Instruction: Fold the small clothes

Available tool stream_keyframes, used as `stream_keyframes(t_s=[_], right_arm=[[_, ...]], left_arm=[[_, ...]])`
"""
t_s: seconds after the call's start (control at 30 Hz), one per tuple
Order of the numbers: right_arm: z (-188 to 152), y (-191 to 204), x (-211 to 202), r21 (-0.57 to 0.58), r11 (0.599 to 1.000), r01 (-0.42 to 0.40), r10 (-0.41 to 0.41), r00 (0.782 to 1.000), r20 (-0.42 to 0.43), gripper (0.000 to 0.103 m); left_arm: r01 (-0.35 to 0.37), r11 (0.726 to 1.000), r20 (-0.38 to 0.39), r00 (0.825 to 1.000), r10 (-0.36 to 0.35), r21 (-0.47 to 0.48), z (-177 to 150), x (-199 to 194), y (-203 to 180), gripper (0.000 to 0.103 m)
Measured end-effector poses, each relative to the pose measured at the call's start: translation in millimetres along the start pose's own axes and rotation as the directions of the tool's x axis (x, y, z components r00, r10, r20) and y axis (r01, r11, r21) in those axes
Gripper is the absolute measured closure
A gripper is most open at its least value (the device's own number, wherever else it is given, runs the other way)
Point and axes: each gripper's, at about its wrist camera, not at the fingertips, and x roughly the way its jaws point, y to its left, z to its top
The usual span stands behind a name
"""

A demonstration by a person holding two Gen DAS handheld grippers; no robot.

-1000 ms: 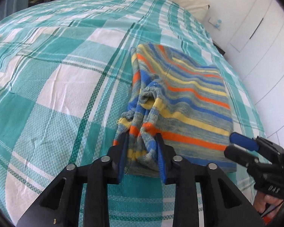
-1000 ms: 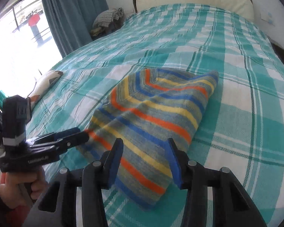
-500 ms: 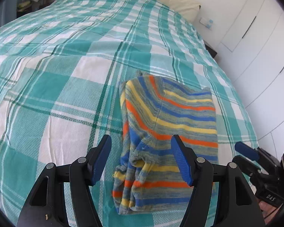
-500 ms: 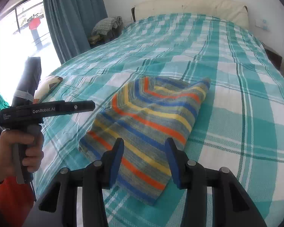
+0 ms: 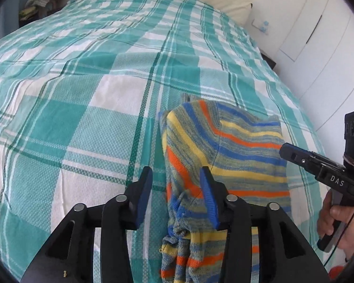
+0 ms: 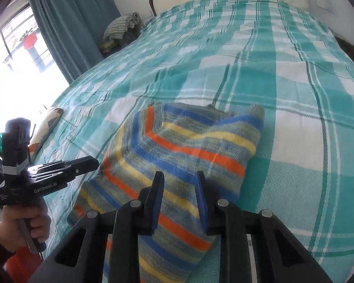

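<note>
The striped jumper (image 6: 177, 165) lies folded into a rough packet on the checked bedspread (image 5: 82, 118), near the bed's near edge, with a bunched sleeve end (image 5: 184, 243) trailing toward me on its left side. That loose end looks like the part left to tidy, so I judge the step in hand to be tucking it in and squaring the packet.

My left gripper (image 5: 175, 200) hangs just above the jumper's left edge. Its jaws are part open and closing a little, with one pad over the knit and the other over bare bedspread; they press on nothing. My right gripper (image 6: 179, 198) hovers over the near right part of the jumper, its jaws narrowing, and I see cloth below them but no pinch on it.

To do this well, I would take the loose end low and by its full thickness, carry it across rather than drag it, and use the other gripper to pin the packet so the layers do not slide.

As for containers, I see no basket, box or drawer in either view, so nothing is held in one.
</note>
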Motion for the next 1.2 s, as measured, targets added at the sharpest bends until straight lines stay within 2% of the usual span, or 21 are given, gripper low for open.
stream_keyframes(t_s=[0.03,0.1,0.13,0.17,0.2,0.23,0.27,0.3,0.37,0.43,0.53,0.6,0.67,0.73,0.87,0.93,1.03,1.07,1.13,1.2], right_arm=[[10,-5,2,0.010,1.000,0.012,-0.012,1.000,0.011,0.077],[26,-16,15,0.035,0.998,0.043,-0.043,0.999,0.014,0.077],[30,-23,27,0.055,0.996,0.063,-0.063,0.998,-0.008,0.077],[30,-30,43,0.073,0.993,0.092,-0.087,0.995,-0.057,0.077],[26,-36,61,0.083,0.990,0.118,-0.107,0.987,-0.121,0.078],[22,-38,71,0.077,0.988,0.131,-0.120,0.984,-0.134,0.078],[20,-36,70,0.056,0.988,0.143,-0.137,0.985,-0.103,0.078],[20,-32,70,0.035,0.987,0.159,-0.156,0.983,-0.093,0.076],[18,-28,63,0.033,0.986,0.164,-0.161,0.984,-0.079,0.075],[16,-28,51,0.050,0.987,0.150,-0.147,0.987,-0.069,0.070],[4,-23,17,0.071,0.986,0.149,-0.149,0.989,-0.011,0.048],[-12,-19,-10,0.074,0.988,0.135,-0.138,0.990,0.034,0.035],[-33,-17,-32,0.072,0.991,0.115,-0.119,0.991,0.054,0.031],[-55,-18,-45,0.069,0.992,0.103,-0.107,0.993,0.045,0.030],[-80,-34,-61,0.123,0.990,0.071,-0.077,0.996,0.044,0.030],[-81,-46,-61,0.190,0.981,0.025,-0.036,0.998,0.057,0.030],[-73,-62,-49,0.301,0.950,-0.089,0.069,0.995,0.076,0.030],[-70,-67,-40,0.338,0.935,-0.112,0.093,0.993,0.073,0.030],[-64,-72,-19,0.403,0.902,-0.156,0.142,0.988,0.065,0.030],[-59,-73,3,0.446,0.869,-0.216,0.207,0.976,0.069,0.032]], left_arm=[[0.013,1.000,0.004,1.000,-0.013,0.001,5,3,-2,0.041],[-0.012,0.999,-0.008,1.000,0.013,0.034,11,17,-8,0.039],[-0.045,0.997,-0.036,0.998,0.047,0.058,11,29,-10,0.038],[-0.088,0.993,-0.085,0.992,0.095,0.082,10,44,-9,0.039],[-0.101,0.990,-0.117,0.987,0.113,0.098,5,58,-6,0.036],[-0.091,0.989,-0.092,0.991,0.101,0.114,0,61,-3,0.034],[-0.087,0.986,-0.058,0.994,0.096,0.142,-4,59,-3,0.032],[-0.088,0.981,-0.049,0.994,0.098,0.173,-6,58,-4,0.031],[-0.081,0.981,-0.047,0.995,0.091,0.178,-5,52,-3,0.030],[-0.084,0.984,-0.048,0.995,0.092,0.155,-7,42,2,0.028],[-0.090,0.988,-0.036,0.995,0.095,0.123,-18,22,14,0.025],[-0.075,0.993,-0.025,0.997,0.078,0.094,-27,7,25,0.022],[-0.055,0.997,-0.009,0.998,0.056,0.060,-36,-9,36,0.018],[-0.031,0.999,0.004,1.000,0.031,0.012,-40,-25,50,0.017],[0.100,0.986,0.033,0.995,-0.097,-0.133,-35,-41,72,0.014],[0.157,0.975,0.012,0.988,-0.157,-0.160,-26,-33,69,0.014],[0.232,0.967,-0.074,0.968,-0.240,-0.102,-16,-5,42,0.014],[0.218,0.974,-0.105,0.969,-0.223,-0.060,-14,7,30,0.014],[0.150,0.989,-0.157,0.977,-0.146,0.012,-12,33,13,0.014],[0.089,0.995,-0.174,0.981,-0.080,0.044,-12,51,3,0.014]])
